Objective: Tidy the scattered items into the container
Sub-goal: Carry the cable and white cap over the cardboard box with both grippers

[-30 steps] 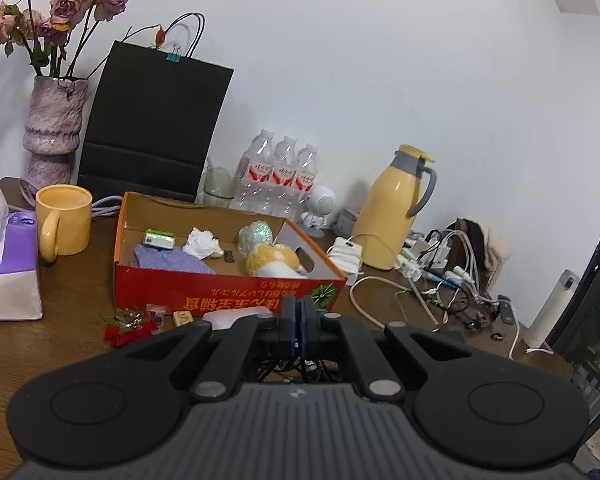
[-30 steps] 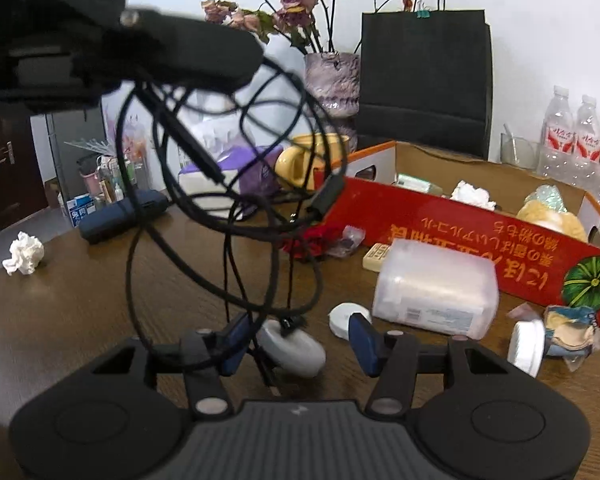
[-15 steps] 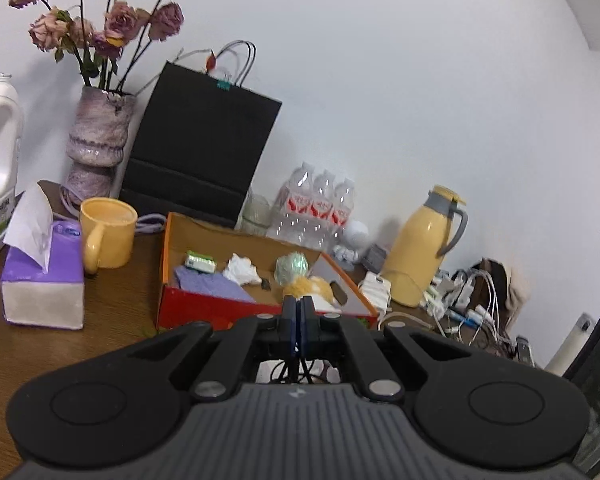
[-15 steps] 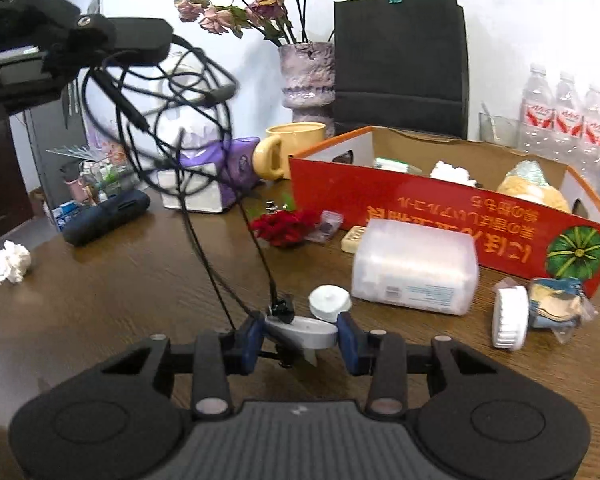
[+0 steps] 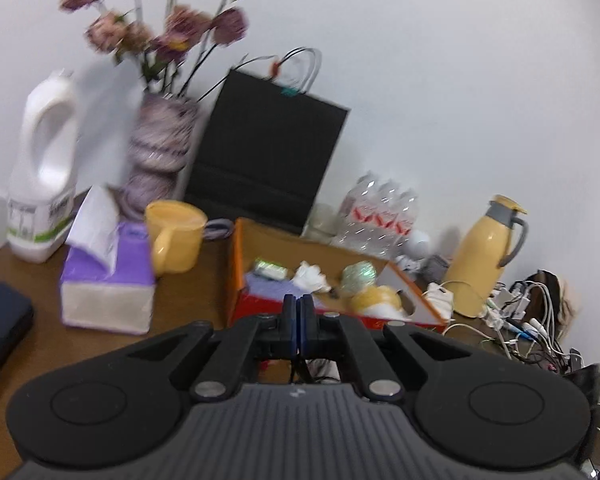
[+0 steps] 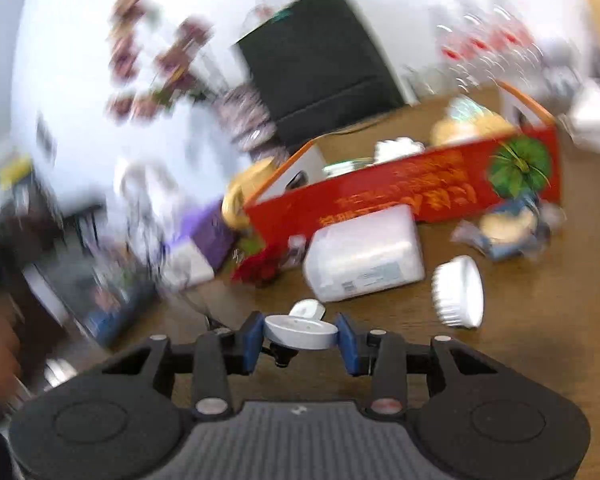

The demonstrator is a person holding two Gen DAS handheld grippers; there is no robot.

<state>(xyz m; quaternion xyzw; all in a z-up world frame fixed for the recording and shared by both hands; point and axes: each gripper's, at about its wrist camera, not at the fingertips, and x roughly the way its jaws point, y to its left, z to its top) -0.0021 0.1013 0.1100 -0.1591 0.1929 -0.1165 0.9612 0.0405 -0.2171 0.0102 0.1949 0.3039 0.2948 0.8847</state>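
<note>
A red and orange cardboard box (image 5: 260, 304) (image 6: 380, 196) holds several small items. My left gripper (image 5: 299, 312) is shut on a thin black cable that hangs below its fingers, raised above the table in front of the box. My right gripper (image 6: 300, 338) is shut on a white disc-shaped charger (image 6: 300, 328) low over the table. In the right wrist view a white plastic box (image 6: 360, 256), a white round lid (image 6: 458, 292), a red flower piece (image 6: 260, 268) and a snack packet (image 6: 504, 232) lie in front of the box.
A purple tissue box (image 5: 104, 280), a yellow mug (image 5: 176, 236), a white jug (image 5: 44, 176), a flower vase (image 5: 160, 152) and a black paper bag (image 5: 264, 164) stand behind and left. A yellow thermos (image 5: 488, 256) and tangled cables (image 5: 532, 320) lie at the right.
My left gripper rose and swung left with the cable. My right gripper closed on the white charger and now tilts, blurring its view.
</note>
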